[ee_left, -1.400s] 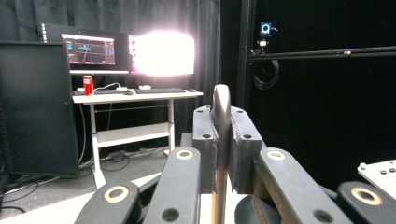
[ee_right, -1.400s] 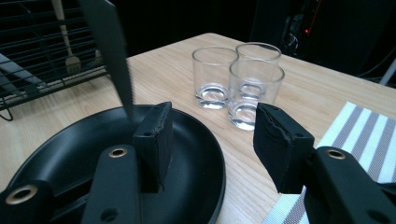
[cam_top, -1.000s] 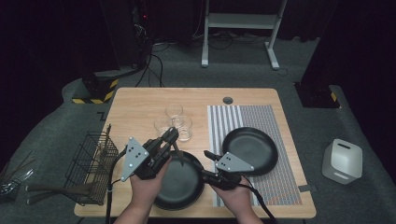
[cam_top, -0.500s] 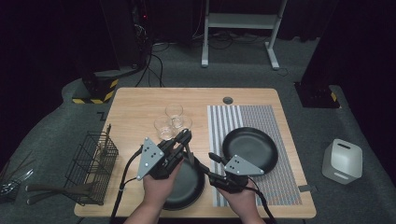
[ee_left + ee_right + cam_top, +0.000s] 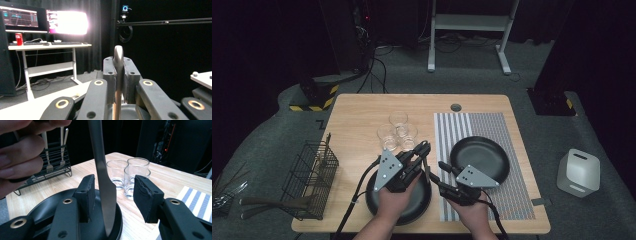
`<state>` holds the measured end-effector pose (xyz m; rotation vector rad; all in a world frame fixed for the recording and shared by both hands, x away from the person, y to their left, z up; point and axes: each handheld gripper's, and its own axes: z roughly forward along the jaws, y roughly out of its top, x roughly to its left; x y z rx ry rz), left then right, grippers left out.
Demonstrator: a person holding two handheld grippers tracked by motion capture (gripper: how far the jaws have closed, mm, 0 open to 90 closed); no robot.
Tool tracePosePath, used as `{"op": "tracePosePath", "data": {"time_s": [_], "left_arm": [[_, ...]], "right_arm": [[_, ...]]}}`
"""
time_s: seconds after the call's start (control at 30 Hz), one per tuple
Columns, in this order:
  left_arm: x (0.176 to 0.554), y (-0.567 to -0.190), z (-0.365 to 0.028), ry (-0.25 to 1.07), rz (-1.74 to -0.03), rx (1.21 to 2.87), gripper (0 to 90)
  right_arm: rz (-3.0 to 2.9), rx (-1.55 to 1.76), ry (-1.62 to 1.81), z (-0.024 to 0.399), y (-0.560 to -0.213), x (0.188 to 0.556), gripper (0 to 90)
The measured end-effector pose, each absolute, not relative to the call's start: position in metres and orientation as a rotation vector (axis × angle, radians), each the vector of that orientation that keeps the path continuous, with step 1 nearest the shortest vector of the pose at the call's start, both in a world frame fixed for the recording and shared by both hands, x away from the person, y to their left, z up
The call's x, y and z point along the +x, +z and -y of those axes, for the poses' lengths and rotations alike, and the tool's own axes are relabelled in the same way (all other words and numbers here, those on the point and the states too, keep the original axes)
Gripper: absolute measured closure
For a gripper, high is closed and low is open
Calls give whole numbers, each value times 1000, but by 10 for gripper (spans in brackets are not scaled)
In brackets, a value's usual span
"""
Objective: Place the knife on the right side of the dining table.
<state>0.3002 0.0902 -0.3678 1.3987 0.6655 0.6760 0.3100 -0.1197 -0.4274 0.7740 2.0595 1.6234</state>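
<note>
High view: the left gripper (image 5: 424, 150) holds a knife (image 5: 426, 167) above the near black plate (image 5: 412, 210), with the right gripper (image 5: 443, 166) just beside it.

Left gripper view: its jaws are clamped on the knife handle (image 5: 118, 56).

Right gripper view: the blade (image 5: 105, 182) hangs between spread jaws that have just been closing (pads not yet touching). The handover looks half done; the right grip and the left release remain.

A silver knife (image 5: 103, 187) hangs between the black pads of the right gripper (image 5: 113, 195). Just below lies a black plate (image 5: 45, 207); ahead stand clear glasses (image 5: 127, 173). Right of the gripper is a mat (image 5: 197, 200) striped blue-grey and white, on the pale wood table (image 5: 165, 178).
</note>
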Motion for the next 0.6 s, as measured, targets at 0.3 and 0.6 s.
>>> {"op": "tracePosePath", "data": {"time_s": [0.3, 0.6], "left_arm": [[304, -371, -74, 648, -646, 1419, 830], [306, -376, -66, 625, -648, 1427, 830]], "right_arm": [[-2050, 764, 1623, 120, -428, 312, 600], [-2038, 762, 1609, 119, -432, 314, 717]]}}
